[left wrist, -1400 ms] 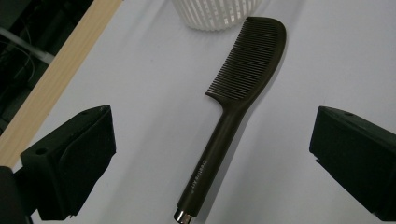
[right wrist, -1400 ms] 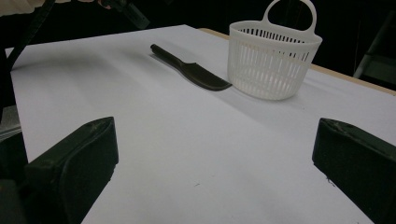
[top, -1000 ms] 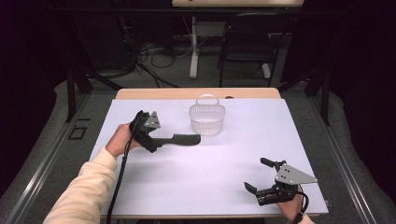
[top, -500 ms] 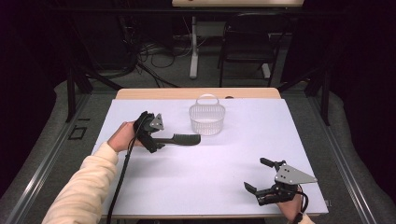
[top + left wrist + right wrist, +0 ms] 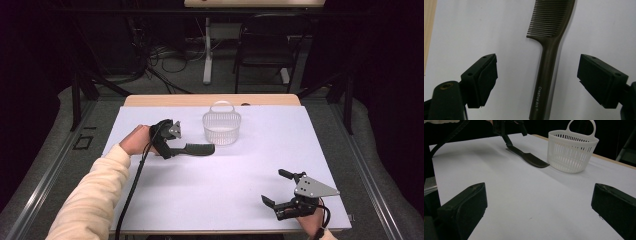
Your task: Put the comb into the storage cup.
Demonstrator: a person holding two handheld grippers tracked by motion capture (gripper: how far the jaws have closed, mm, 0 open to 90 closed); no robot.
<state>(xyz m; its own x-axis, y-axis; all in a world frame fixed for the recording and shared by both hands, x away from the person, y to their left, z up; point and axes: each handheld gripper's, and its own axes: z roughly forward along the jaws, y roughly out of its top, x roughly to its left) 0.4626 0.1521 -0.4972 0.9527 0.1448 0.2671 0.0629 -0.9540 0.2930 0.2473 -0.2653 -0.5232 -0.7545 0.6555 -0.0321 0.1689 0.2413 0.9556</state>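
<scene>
This looks like a lab or recording studio. A table (image 5: 150,100) with a white sheet (image 5: 225,185) over its wooden top stands in the middle of the frame on grey carpet (image 5: 50,165), lit brightly against dark surroundings. In the upper half, black curtains (image 5: 380,60) close off the sides, loose cables (image 5: 160,55) lie on the floor, and a black chair (image 5: 265,45) stands beside a second table's white leg (image 5: 207,50).

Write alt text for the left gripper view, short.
A dark comb lies flat on the white table, its handle running between the open black jaws of the left gripper, which have just been closing in without touching it. The teeth point left at the top, and small print runs along the handle.
</scene>
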